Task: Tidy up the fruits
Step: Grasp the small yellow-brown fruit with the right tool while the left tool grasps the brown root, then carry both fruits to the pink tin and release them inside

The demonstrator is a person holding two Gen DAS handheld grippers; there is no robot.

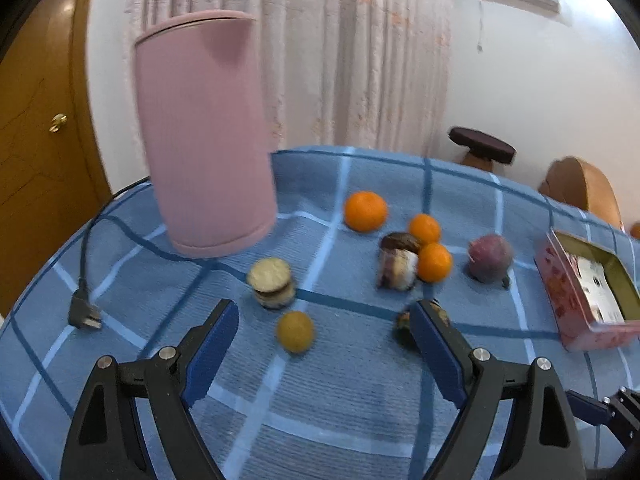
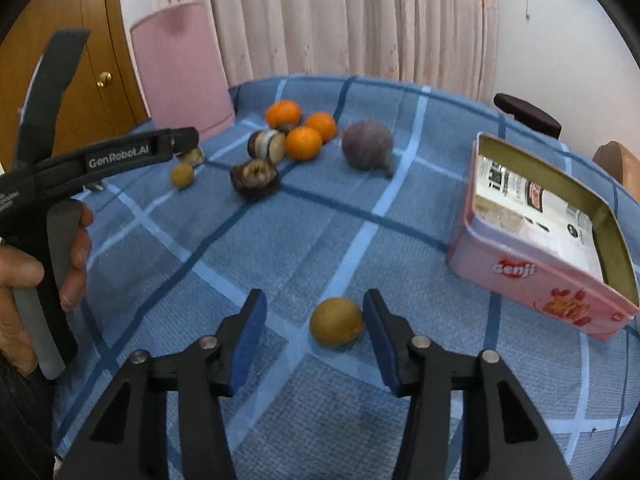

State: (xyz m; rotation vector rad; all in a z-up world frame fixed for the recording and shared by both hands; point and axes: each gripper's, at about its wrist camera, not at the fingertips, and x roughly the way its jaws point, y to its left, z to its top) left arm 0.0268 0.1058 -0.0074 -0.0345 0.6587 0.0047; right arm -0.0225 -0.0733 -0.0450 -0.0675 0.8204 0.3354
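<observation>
Nearest the left wrist camera, the left gripper (image 1: 324, 320) hangs with its blue pads spread wide and empty above the blue checked tablecloth (image 1: 352, 392), a small round yellow-brown fruit (image 1: 295, 331) lying on the cloth just ahead of the gap. Further along, three round orange tangerines (image 2: 303, 143), a dull purple round fruit (image 2: 368, 145) and several dark, blurred pieces sit loose in a cluster. To the right, the right gripper (image 2: 315, 322) is likewise spread, a second yellow-brown round fruit (image 2: 337, 327) resting beside its right pad. Rightmost, the open pink rectangular tin (image 2: 532, 276) shows no fruit inside, so sorting looks barely begun.
</observation>
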